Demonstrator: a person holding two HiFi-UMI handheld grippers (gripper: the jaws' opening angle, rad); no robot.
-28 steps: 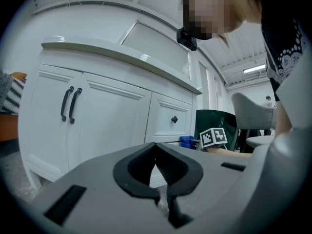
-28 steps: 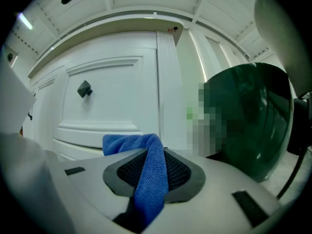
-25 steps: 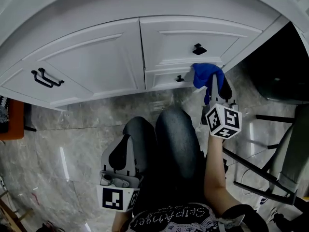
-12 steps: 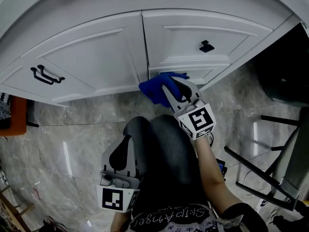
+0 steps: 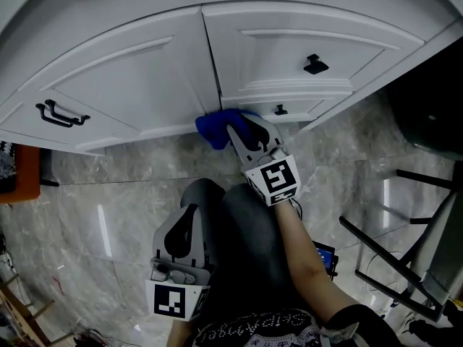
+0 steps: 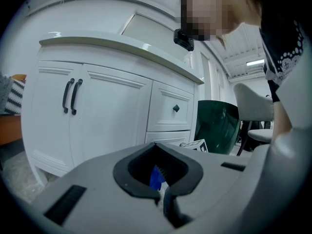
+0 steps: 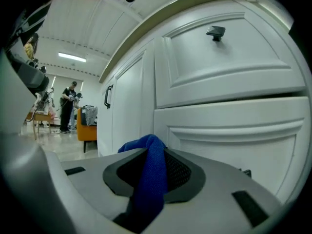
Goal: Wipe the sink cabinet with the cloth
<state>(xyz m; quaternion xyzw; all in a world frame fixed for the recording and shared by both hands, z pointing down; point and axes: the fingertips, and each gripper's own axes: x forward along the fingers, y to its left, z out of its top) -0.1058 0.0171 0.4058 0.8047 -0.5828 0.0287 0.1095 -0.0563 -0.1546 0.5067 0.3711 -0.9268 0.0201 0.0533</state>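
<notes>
Right gripper: your right gripper (image 5: 234,128) (image 7: 155,175) has its jaws clamped on the cloth, with the tips aimed at the cabinet's bottom edge.
Cloth: the cloth (image 5: 212,129) (image 7: 150,177) is deep blue with a fine woven grain. It bunches into a rounded wad ahead of the jaws, and one fold hangs down between them.
Where it is: low on the sink cabinet (image 5: 145,71), at the seam where the door (image 5: 137,85) meets the left end of the lower drawer (image 5: 307,107).
Left gripper: your left gripper (image 5: 189,210) (image 6: 161,199) has its jaws together on nothing. You hold it over your lap (image 5: 253,223), well apart from the cabinet. Through its opening, its own view shows a sliver of the blue cloth.
Hard to make out: in the head view the wad covers the spot where cloth and cabinet meet, so you cannot tell whether they touch. In the right gripper view only a dark sliver of the lower drawer's knob (image 5: 281,110) (image 7: 245,172) shows past the gripper body. The cabinet's top runs off the head view's upper edge.
Change: a second ago the cloth was right of that knob. Half a second ago it had reached the drawer's left end. Now it sits a little further left, at the door's bottom corner. Your left gripper has stayed over your lap.
</notes>
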